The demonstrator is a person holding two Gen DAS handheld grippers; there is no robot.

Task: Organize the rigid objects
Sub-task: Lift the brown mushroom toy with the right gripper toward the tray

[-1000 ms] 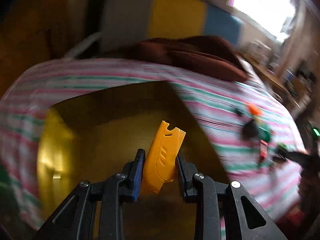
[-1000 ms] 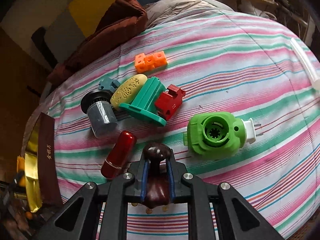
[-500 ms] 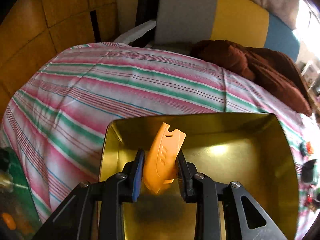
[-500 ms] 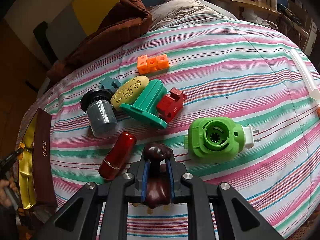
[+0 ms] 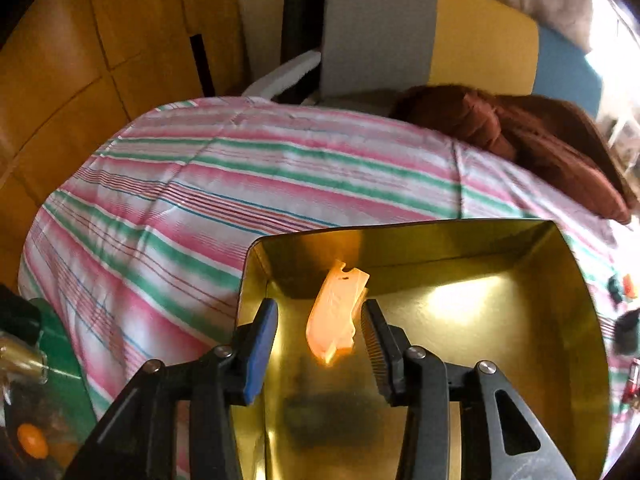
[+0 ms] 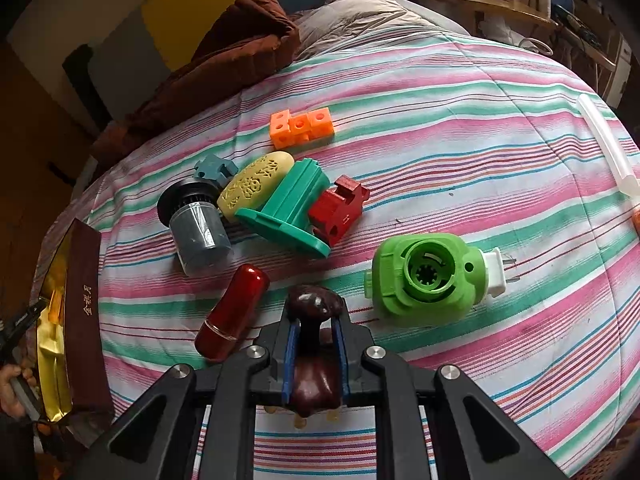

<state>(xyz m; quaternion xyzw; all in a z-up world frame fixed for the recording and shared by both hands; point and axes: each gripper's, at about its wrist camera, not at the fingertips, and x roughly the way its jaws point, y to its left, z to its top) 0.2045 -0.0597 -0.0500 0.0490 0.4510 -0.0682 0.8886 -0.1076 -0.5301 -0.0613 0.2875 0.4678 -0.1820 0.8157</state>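
One flat orange plastic piece [image 5: 334, 314] with a notched tip sits between the fingers of the left gripper [image 5: 318, 334], above the shiny gold floor of the open box [image 5: 480, 320]; its long axis runs up and away from the camera, notched end leaning slightly right toward the box's far wall. The left jaws have just been opening: half a second ago both pads clamped the piece, and now the blue left pad stands clear of it while the piece lies close against the right pad, blurred, so contact there cannot be told. The right gripper [image 6: 314, 342] is closed tight on one dark brown glossy knobbed object [image 6: 314, 308], rounded head pointing forward over the striped bedspread [image 6: 460, 148], exactly as before. Ahead of it lie eight loose things, unmoved: one dark red capsule [image 6: 232, 312], one grey cylinder with black cap [image 6: 196, 232], one yellow patterned oval [image 6: 256, 186], one teal flanged bracket [image 6: 292, 208], one red block [image 6: 340, 208], one orange three-cube bar [image 6: 301, 127], one blue-grey cross-shaped piece [image 6: 214, 168], and one green round housing with a white plug [image 6: 428, 280].
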